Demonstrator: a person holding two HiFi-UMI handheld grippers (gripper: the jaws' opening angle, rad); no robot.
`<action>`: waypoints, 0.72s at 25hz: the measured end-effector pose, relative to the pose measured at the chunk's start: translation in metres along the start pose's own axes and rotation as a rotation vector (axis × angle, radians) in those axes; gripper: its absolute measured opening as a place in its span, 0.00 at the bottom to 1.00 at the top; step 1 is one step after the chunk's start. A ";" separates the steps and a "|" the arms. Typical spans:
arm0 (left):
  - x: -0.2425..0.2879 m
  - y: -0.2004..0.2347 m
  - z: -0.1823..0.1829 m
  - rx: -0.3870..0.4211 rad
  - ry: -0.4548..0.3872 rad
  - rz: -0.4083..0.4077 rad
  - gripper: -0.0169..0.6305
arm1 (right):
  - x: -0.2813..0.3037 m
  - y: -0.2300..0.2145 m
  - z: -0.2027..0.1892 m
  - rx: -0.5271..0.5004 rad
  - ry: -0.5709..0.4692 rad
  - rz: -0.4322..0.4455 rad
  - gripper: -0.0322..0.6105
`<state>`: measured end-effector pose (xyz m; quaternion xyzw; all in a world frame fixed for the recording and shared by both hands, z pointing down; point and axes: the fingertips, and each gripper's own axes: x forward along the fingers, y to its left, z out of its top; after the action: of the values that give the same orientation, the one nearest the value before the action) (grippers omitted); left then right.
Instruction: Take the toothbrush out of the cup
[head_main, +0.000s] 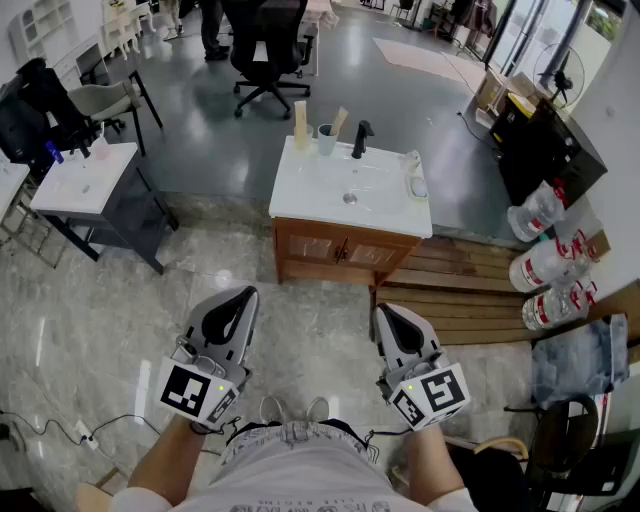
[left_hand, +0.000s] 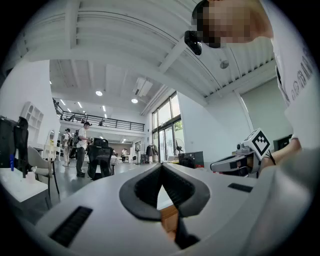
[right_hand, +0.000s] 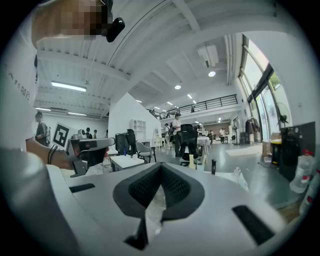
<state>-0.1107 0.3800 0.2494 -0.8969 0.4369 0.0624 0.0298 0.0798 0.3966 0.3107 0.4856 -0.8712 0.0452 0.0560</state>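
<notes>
A pale blue cup (head_main: 327, 140) stands at the back edge of a white washbasin (head_main: 300, 195), with a wood-coloured toothbrush (head_main: 339, 121) leaning out of it. Both grippers are held low, well short of the basin, over the marble floor. My left gripper (head_main: 244, 294) is shut with nothing in it, and its jaws meet at the tip in the left gripper view (left_hand: 161, 168). My right gripper (head_main: 383, 313) is likewise shut and empty, as the right gripper view (right_hand: 161, 167) shows. From there the basin's black tap (right_hand: 213, 166) appears far ahead.
A tall cream bottle (head_main: 300, 125) and a black tap (head_main: 360, 140) flank the cup. The basin sits on a wooden cabinet (head_main: 340, 250). A wooden pallet (head_main: 470, 290) and large water bottles (head_main: 545, 265) lie to the right. A small white table (head_main: 85, 180) stands left, an office chair (head_main: 265, 55) behind.
</notes>
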 end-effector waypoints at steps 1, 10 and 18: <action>-0.001 0.000 0.001 0.001 -0.002 0.000 0.05 | 0.000 0.000 -0.001 0.007 0.002 0.001 0.06; -0.008 0.003 -0.010 -0.011 0.026 0.019 0.05 | -0.004 0.001 -0.010 0.027 0.019 -0.003 0.06; -0.007 -0.001 -0.014 -0.006 0.037 0.019 0.05 | -0.002 0.007 -0.009 0.002 0.023 -0.006 0.06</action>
<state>-0.1125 0.3846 0.2642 -0.8938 0.4456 0.0477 0.0183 0.0756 0.4027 0.3189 0.4876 -0.8691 0.0513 0.0655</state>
